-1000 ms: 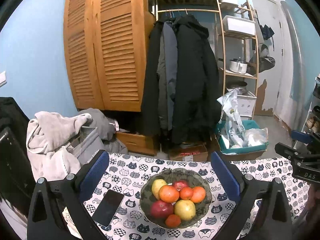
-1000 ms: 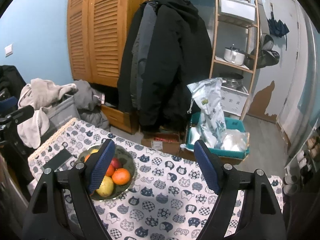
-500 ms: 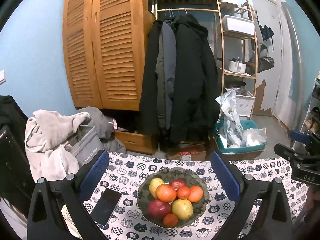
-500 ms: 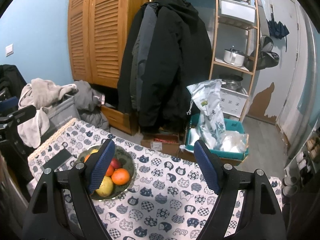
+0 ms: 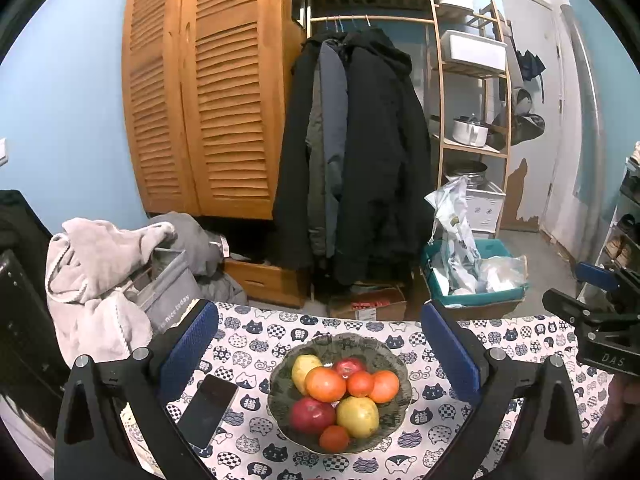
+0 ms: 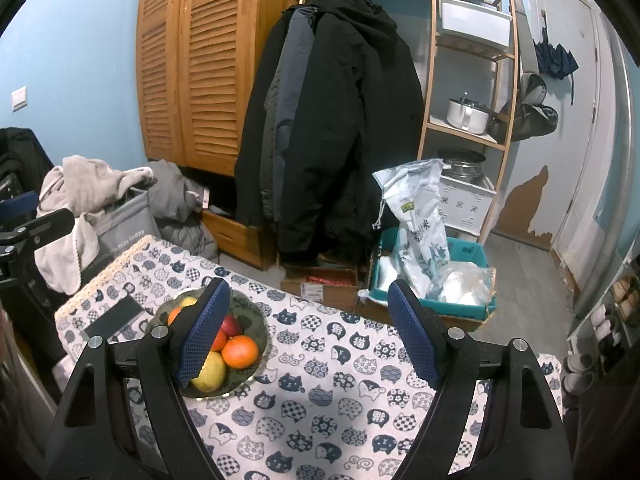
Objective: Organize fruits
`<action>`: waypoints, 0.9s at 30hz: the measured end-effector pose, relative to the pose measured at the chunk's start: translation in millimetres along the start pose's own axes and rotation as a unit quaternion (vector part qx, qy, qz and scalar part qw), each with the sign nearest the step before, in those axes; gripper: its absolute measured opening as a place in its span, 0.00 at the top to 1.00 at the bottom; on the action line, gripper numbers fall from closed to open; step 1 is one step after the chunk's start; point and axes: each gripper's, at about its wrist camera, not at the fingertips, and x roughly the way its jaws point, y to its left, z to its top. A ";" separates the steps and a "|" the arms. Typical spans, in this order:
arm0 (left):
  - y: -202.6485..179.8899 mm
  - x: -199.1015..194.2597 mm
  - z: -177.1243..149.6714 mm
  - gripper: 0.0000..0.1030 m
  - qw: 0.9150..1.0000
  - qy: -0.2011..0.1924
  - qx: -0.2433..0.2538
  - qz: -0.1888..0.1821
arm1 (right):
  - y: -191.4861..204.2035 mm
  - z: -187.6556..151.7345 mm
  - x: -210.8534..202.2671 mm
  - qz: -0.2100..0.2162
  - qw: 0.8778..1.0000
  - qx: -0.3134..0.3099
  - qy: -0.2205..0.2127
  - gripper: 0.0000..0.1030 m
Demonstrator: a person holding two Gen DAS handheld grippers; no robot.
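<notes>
Fruits fill a shallow dark bowl (image 5: 394,354) that stands on a table covered by a cat-print cloth (image 5: 516,346). Of everything on the table, the cloth is the largest, white with navy cat faces, reaching every visible table edge. The bowl comes next, sitting toward the table's left part in the right wrist view (image 6: 256,322), with a dark phone (image 5: 208,410) lying flat just beside it on its left.

The left gripper (image 5: 320,354) hangs above the table with its blue-padded fingers (image 5: 188,348) spread wide on either side of the bowl, holding nothing. The right gripper (image 6: 308,332) is likewise spread wide and empty, over bare cloth to the right of the bowl; its left pad overlaps the bowl in its own view.

In the bowl lie two yellow apples (image 5: 357,416), two red apples (image 5: 313,415), and several oranges (image 5: 325,384), the smallest orange (image 5: 334,439) at the near rim. The fruits touch one another in a heap.
</notes>
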 end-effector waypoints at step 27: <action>-1.7 4.5 -0.5 0.01 1.000 0.005 0.001 0.011 | -0.6 -0.6 -1.1 0.000 1.000 -0.001 0.000 0.22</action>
